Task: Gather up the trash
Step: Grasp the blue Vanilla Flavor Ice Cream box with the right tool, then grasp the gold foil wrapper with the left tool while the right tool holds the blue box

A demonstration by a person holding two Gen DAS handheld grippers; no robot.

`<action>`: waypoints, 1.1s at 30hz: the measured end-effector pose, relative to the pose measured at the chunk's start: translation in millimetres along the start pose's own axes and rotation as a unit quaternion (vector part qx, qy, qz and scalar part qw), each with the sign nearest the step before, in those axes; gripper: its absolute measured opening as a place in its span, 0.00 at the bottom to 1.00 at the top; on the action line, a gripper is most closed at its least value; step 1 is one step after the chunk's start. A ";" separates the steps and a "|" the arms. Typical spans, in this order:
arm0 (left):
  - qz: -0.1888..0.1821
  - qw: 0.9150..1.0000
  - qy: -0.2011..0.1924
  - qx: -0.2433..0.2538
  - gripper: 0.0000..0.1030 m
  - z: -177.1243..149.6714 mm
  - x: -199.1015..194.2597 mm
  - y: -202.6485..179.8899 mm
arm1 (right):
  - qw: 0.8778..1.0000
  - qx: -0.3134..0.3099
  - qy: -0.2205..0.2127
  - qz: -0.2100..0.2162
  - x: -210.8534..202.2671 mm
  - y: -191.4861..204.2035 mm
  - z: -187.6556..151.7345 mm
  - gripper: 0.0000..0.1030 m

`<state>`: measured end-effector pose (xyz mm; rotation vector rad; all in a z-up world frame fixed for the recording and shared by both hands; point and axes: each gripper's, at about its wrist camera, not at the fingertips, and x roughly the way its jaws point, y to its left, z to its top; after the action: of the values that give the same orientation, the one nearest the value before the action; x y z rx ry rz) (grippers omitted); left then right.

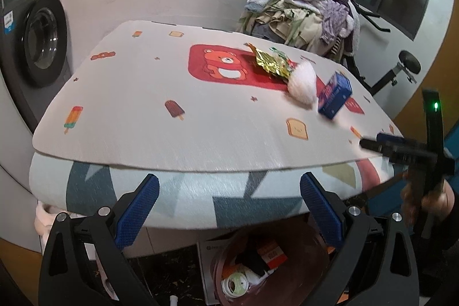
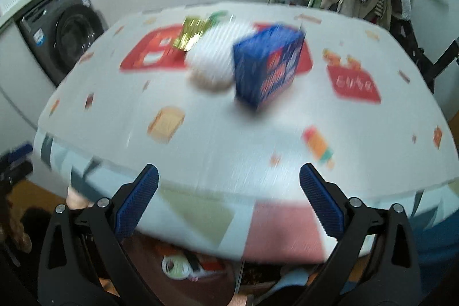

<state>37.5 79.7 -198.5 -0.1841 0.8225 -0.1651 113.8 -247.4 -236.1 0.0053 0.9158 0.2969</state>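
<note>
Left gripper (image 1: 229, 205) sits below and just short of the table's near edge (image 1: 200, 167), jaws spread wide, nothing between the blue pads (image 1: 137, 211); the tablecloth (image 1: 160, 111) overhangs right ahead of the fingertips. Wide bare stretch of cloth ahead and to the left; all the trash is ahead-right: gold foil wrapper (image 1: 271, 62) farthest, white crumpled wad (image 1: 302, 83) touching it on the near side, blue box (image 1: 335, 95) just beside the wad, nearer the right edge. Trash bin (image 1: 258, 265) is directly under the left gripper, below table level, already holding a tape roll and an orange-labelled pack; label text not readable. Right gripper (image 2: 229, 205), jaws also wide and empty, hovers at the near table edge (image 2: 200, 177), aimed at the blue box (image 2: 268, 65), which lies straight ahead mid-table, tilted, with the white wad (image 2: 212, 62) touching its left side and the foil wrapper (image 2: 192, 32) beyond that. Right view is heavily motion-blurred; box print is red and white, can't read it. From the left camera the right tool shows at far right with a green LED lit. Beyond the far table edge: clothes pile (image 1: 309, 13) ahead-right, washing machine (image 1: 37, 39) far left.
</note>
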 end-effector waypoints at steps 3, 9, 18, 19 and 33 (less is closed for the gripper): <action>-0.002 1.000 -0.001 -0.004 0.93 12.4 4.6 3.8 | 0.999 0.039 -0.005 -0.007 6.9 -16.4 30.7 0.94; -0.007 1.000 -0.005 -0.015 0.93 37.3 16.9 8.3 | 0.993 0.113 -0.018 0.002 29.2 -42.9 76.5 0.94; -0.025 0.999 0.005 -0.025 0.93 62.6 43.6 5.1 | 0.985 0.172 0.010 -0.002 77.7 -59.6 106.6 0.88; -0.029 0.999 0.007 -0.025 0.93 66.0 48.2 3.4 | 0.984 0.179 0.017 0.000 82.9 -62.6 106.6 0.88; -0.110 0.990 0.046 -0.080 0.50 134.1 136.4 -17.4 | 0.982 0.179 -0.014 0.065 42.0 -80.5 86.7 0.43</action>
<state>226.6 46.4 -202.2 -0.4202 0.9069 -0.3167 225.7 -303.4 -226.2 0.4016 0.9332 0.2492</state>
